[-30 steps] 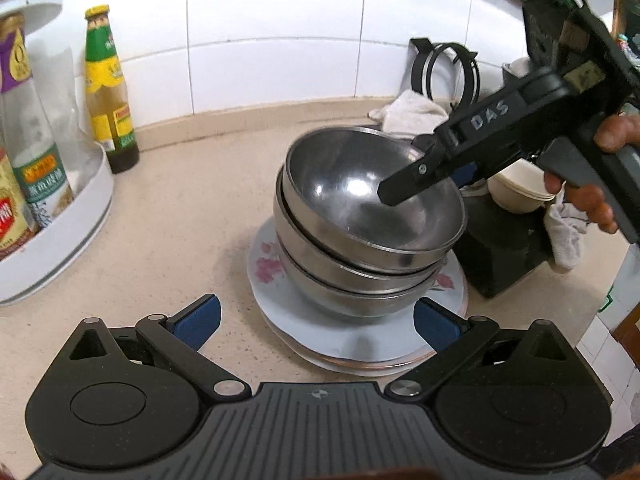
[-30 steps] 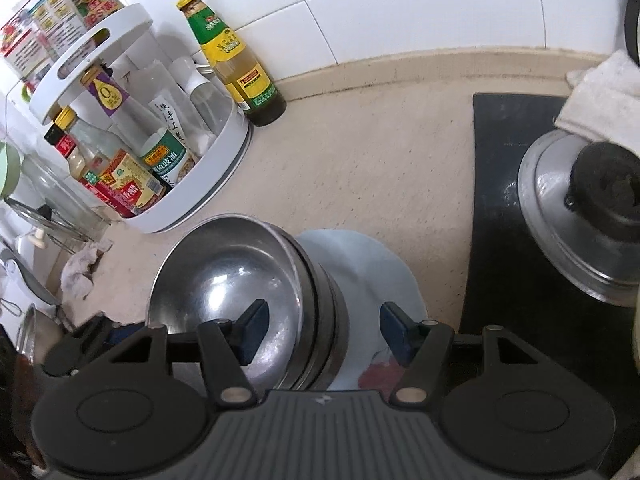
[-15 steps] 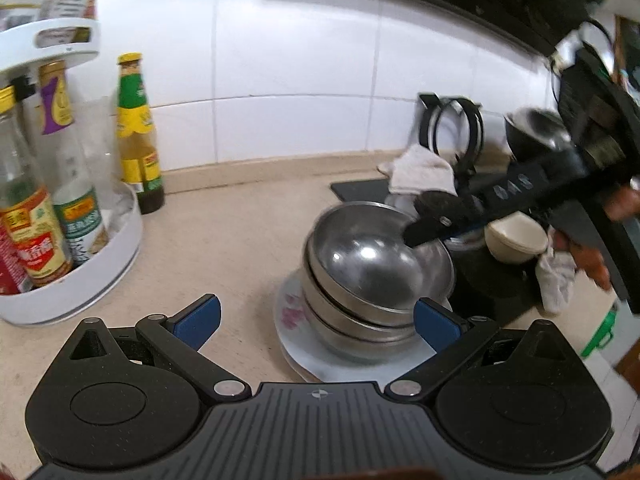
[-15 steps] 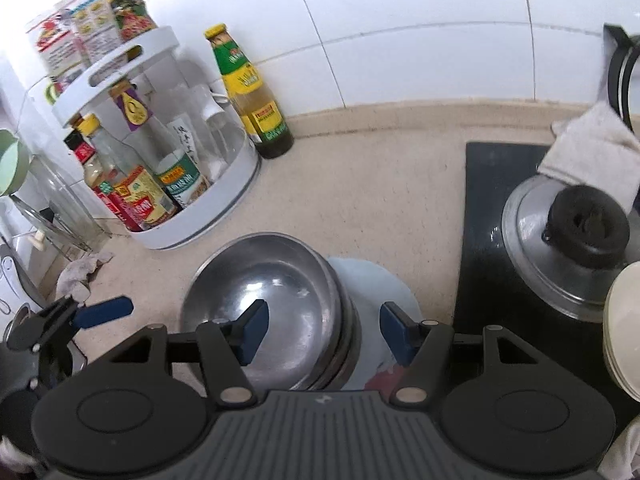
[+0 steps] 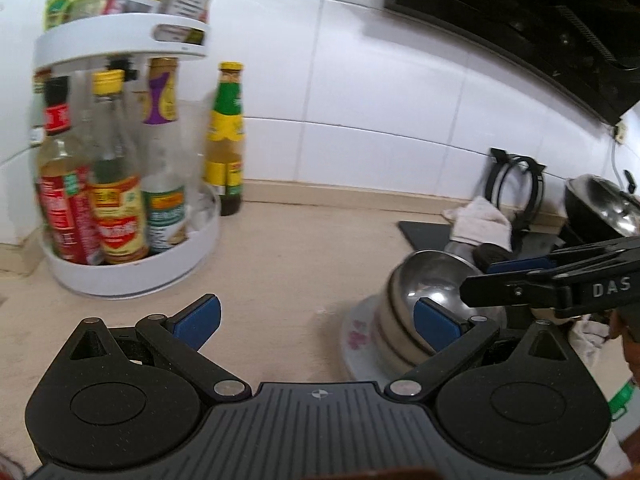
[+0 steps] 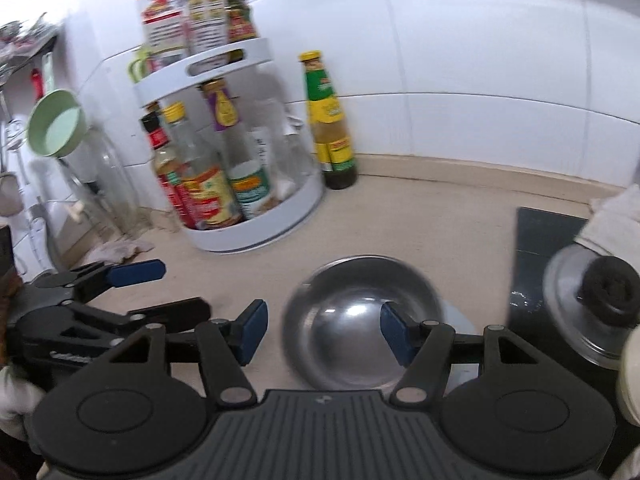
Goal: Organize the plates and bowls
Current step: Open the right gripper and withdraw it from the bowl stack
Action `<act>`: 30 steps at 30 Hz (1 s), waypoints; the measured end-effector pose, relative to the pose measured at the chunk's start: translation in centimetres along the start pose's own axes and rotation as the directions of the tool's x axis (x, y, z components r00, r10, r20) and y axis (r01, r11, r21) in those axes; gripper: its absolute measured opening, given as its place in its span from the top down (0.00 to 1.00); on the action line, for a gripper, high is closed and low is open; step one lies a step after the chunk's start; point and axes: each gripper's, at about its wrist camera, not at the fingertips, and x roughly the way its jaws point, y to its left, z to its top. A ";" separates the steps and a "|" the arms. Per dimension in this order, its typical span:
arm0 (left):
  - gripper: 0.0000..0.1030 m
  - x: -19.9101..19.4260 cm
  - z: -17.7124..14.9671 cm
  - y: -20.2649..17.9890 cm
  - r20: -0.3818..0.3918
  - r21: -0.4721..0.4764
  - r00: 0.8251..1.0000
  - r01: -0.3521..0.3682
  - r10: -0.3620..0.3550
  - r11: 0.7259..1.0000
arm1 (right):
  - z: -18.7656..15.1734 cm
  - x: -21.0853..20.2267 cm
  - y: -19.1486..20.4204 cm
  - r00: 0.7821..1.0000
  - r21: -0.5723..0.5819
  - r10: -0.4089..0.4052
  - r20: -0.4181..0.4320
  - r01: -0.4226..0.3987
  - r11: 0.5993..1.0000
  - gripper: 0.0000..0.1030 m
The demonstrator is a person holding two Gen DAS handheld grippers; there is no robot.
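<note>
So the stack of steel bowls (image 5: 404,312) sits on a flowered plate (image 5: 360,340) on the counter (image 5: 300,248), right of the white bottle rack (image 5: 132,272). Left gripper (image 5: 316,316) is wide open with nothing in it, bowls just past its right fingertip. Right gripper (image 6: 322,330) hovers above the bowls, half open, empty too.

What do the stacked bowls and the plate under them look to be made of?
Stacked bowls: apparently stainless steel, with a polished finish; the top bowl's inside shows bright mirror-like glints. Plate: probably glazed ceramic, possibly melamine; it is white and smooth with a pink floral print near the rim.
</note>
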 end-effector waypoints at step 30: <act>0.00 -5.8 -0.2 4.4 0.067 -0.158 0.937 -0.330 0.344 0.931 | 0.6 3.5 9.1 0.986 -0.101 0.166 0.034 -0.162 0.982 0.40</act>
